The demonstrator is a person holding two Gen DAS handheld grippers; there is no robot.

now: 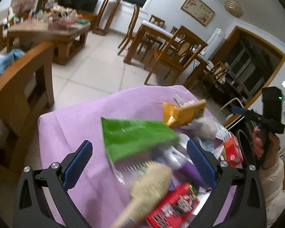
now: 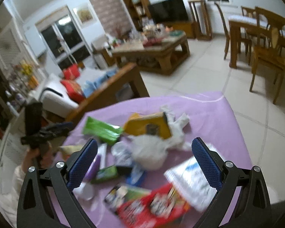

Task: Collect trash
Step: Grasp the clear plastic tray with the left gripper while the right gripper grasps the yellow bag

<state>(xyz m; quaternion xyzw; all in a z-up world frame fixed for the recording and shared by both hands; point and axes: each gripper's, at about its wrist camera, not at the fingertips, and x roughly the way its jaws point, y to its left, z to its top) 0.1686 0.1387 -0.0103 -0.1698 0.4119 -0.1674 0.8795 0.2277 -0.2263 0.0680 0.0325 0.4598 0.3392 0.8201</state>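
— Trash (image 2: 142, 152) where?
— Heaped on the lilac cloth (image 2: 209, 114) covering a table: a green pack (image 2: 102, 130), a yellow box (image 2: 150, 126), a white bag (image 2: 148, 152), a red box (image 2: 153, 207), a clear wrapper (image 2: 190, 182). All blurred.
— Left gripper (image 1: 139, 163)?
— Fingers (image 1: 77, 163) spread wide, nothing pinched. Between them, seen from its camera, lie the green pack (image 1: 133, 138), a tan brush-like thing (image 1: 152, 186) and a red box (image 1: 172, 207).
— Right gripper (image 2: 143, 165)?
— Also spread, holding nothing, above the pile. Whether it touches anything, I cannot tell.
— Anything else?
— Each camera catches the other gripper held in a hand (image 1: 260, 144) beside the table. 2 wooden tables stand behind.
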